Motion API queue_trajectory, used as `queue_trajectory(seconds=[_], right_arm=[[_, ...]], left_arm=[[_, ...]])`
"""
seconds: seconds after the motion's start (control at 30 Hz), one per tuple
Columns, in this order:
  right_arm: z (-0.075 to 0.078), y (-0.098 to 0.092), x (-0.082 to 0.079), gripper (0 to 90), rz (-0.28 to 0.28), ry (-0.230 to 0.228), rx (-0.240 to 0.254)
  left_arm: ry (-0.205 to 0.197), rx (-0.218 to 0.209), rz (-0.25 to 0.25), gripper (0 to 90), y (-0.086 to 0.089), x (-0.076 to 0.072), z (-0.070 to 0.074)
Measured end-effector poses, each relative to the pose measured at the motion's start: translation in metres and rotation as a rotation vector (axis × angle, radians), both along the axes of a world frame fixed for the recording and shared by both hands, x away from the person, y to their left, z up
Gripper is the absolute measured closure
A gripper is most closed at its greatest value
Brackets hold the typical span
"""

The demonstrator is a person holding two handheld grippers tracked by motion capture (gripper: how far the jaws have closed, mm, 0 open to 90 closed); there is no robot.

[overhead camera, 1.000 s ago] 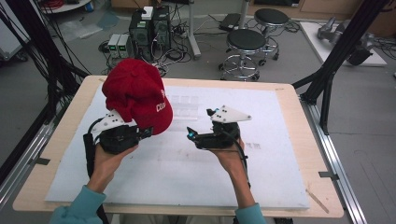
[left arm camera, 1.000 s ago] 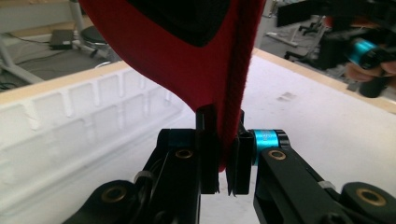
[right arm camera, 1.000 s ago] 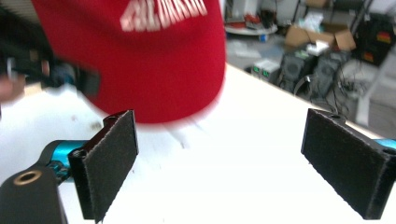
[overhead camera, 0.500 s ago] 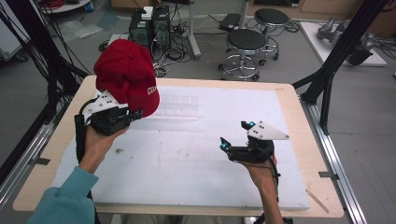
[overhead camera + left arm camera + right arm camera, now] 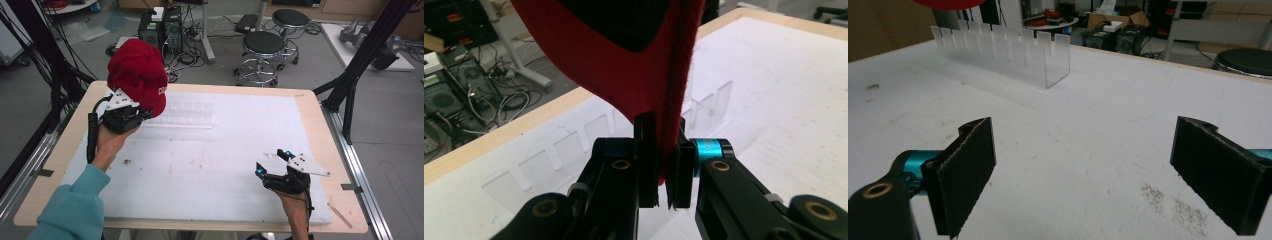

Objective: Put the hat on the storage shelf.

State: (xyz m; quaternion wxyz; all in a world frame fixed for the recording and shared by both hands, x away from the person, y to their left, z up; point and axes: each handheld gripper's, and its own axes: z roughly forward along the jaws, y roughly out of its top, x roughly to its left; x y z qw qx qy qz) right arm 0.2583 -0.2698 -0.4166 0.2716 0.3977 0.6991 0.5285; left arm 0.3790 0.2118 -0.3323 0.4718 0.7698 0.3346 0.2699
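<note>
The left gripper [image 5: 663, 165] pinches the red fabric cap [image 5: 137, 75] by its edge, raised over the table's far-left corner. The right gripper [image 5: 1083, 175] gapes empty above the white sheet [image 5: 225, 150]; its view reveals the clear slotted acrylic rack [image 5: 1008, 55] distinctly.

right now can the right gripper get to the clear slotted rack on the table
Probably yes. The right gripper is open and holds nothing, and only bare white table cover lies between it and the clear rack. The red cap, held by the left gripper, hangs off to one side.
</note>
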Motion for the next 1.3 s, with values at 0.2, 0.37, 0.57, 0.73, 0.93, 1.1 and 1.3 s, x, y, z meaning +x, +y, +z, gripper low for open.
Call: queue_trajectory(seconds=[0.2,0.37,0.57,0.73,0.93,1.1,1.3], right_arm=[[-0.014,-0.007,-0.003,9.9,-0.025,-0.008,0.019],[-0.024,-0.013,-0.007,9.9,-0.044,-0.020,0.042],[-0.032,-0.017,-0.007,9.9,-0.061,-0.064,0.073],[-0.033,-0.016,-0.005,10.0,-0.063,-0.090,0.094],[-0.033,-0.014,-0.002,10.0,-0.063,-0.117,0.099],[-0.034,-0.011,-0.001,10.0,-0.062,-0.128,0.107],[-0.034,-0.008,-0.003,10.0,-0.063,-0.144,0.083]], left_arm=[[0.016,0.017,0.004,85.1,-0.010,0.014,-0.012],[0.024,0.040,0.010,85.1,-0.018,0.021,-0.020],[0.017,0.045,0.026,85.1,-0.023,0.025,-0.025],[0.015,0.070,0.025,85.1,-0.030,0.027,-0.029],[0.008,0.061,0.042,85.1,-0.034,0.030,-0.033],[0.020,0.060,0.053,85.1,-0.038,0.033,-0.039],[0.039,0.031,0.066,85.1,-0.036,0.035,-0.045]])
